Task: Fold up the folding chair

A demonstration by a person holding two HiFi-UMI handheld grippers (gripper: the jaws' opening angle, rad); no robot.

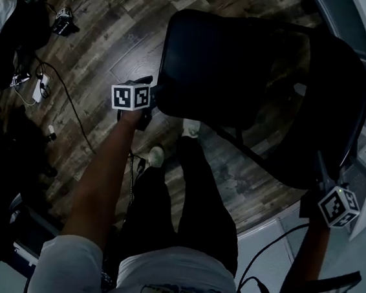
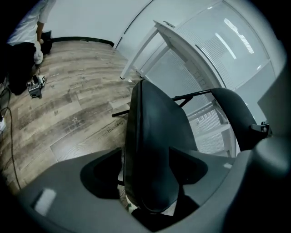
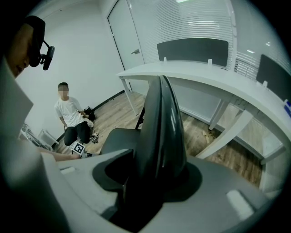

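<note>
Currently, the folding chair stands unfolded on the floor, my left hand-held gripper wide open astride its seat edge to tip it, my right hand-held gripper clamped on the backrest as a steadying hold.
</note>
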